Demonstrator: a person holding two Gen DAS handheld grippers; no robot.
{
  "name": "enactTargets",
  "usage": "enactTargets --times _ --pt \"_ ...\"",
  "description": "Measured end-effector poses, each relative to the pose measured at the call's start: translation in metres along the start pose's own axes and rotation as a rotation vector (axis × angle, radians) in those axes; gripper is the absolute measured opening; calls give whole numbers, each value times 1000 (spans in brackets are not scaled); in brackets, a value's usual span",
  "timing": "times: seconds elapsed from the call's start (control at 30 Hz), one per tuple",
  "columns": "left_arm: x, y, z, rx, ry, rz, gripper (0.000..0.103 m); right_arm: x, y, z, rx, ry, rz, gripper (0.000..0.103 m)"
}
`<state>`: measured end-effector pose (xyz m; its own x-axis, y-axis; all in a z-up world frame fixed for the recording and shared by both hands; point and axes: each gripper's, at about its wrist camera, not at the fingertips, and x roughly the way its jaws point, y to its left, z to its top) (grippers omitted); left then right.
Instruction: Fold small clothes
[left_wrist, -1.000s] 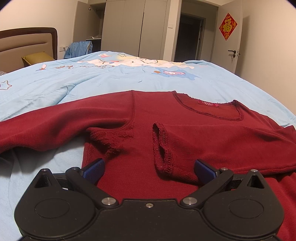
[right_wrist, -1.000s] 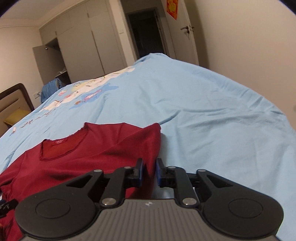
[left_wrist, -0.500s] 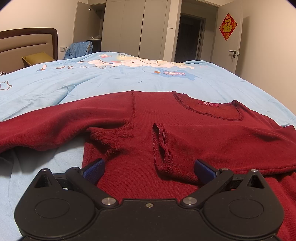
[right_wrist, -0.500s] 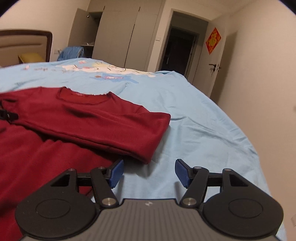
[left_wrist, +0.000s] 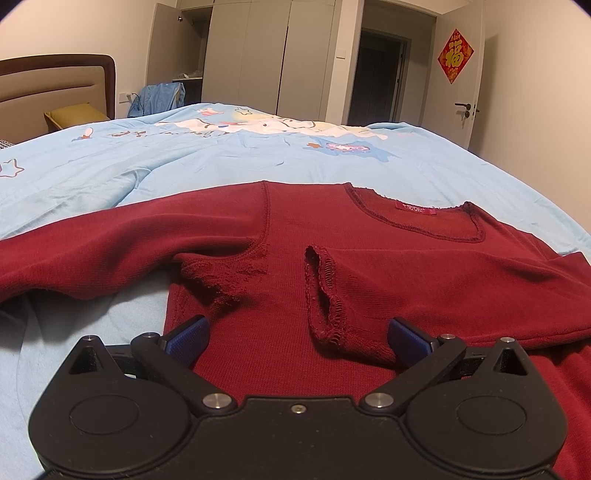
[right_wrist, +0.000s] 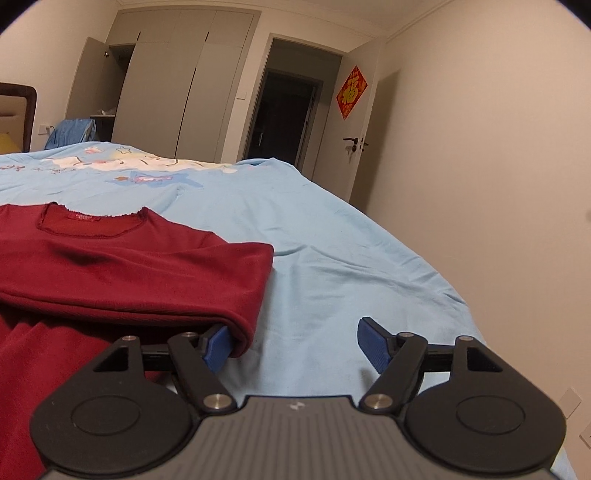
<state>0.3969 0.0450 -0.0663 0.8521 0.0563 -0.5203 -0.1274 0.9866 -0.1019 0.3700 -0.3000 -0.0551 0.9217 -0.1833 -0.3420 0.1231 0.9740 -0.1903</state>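
A dark red long-sleeved top (left_wrist: 280, 236) lies flat on the light blue bedspread (left_wrist: 184, 162), its right sleeve folded across the chest. The left gripper (left_wrist: 297, 334) hovers wide apart over the near hem, gripping nothing. The right gripper (right_wrist: 291, 341), also spread wide and empty, has its left pad (right_wrist: 216, 345) touching the folded sleeve's edge.

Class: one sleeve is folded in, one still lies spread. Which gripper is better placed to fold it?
Left gripper: it hovers open beside the outstretched sleeve; the right gripper is at the folded side.
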Motion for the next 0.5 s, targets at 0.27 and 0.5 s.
enactTargets --times 0.27,0.5 --pt "-2 2 3 -11 1 -8 102 -10 -3 4 1 31 106 91" --pt "-73 19 17 -97 -61 -36 102 -54 -6 13 -8 32 262 103"
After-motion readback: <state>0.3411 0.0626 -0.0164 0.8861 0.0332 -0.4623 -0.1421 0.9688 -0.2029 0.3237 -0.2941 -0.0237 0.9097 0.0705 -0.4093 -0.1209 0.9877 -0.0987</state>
